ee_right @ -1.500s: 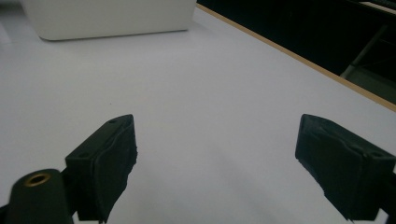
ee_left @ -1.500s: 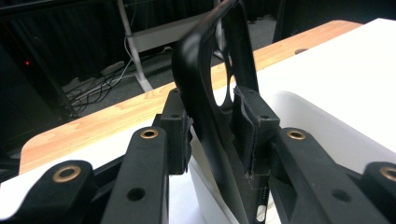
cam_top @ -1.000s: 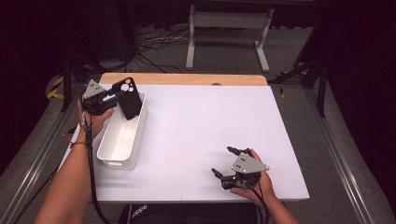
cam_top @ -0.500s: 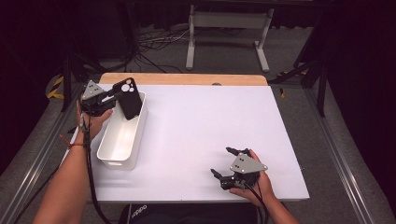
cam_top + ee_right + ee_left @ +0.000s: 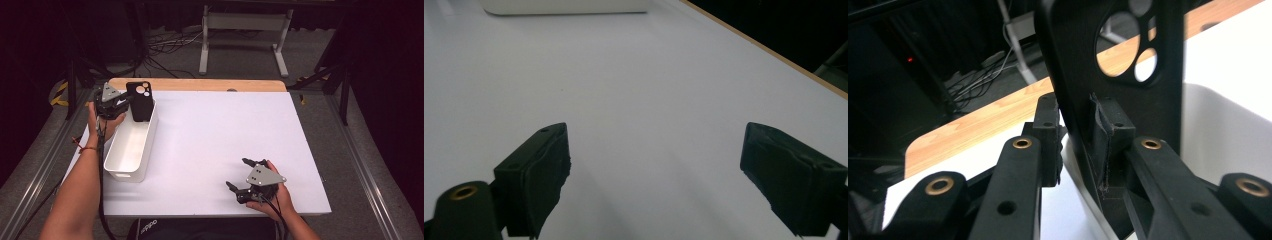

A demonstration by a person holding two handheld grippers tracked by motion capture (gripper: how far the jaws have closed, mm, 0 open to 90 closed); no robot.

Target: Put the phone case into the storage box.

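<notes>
Upper left, my left hand-held gripper [image 5: 125,103] has just closed onto the matte black phone case [image 5: 139,101], upright over the smooth white rectangular bin [image 5: 131,145]; my right hand-held gripper [image 5: 239,174] gapes empty.

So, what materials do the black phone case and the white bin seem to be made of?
The phone case looks like matte black flexible plastic or silicone: a thin wall, cut-out camera holes, no gloss. The left tongs are shut on its edge. The white bin appears to be smooth moulded plastic, judging by its rounded corners and even, slightly glossy walls.

Left gripper [image 5: 122,102] jaws just closing, seemingly clamped; right gripper [image 5: 242,175] jaws spread wide
</notes>
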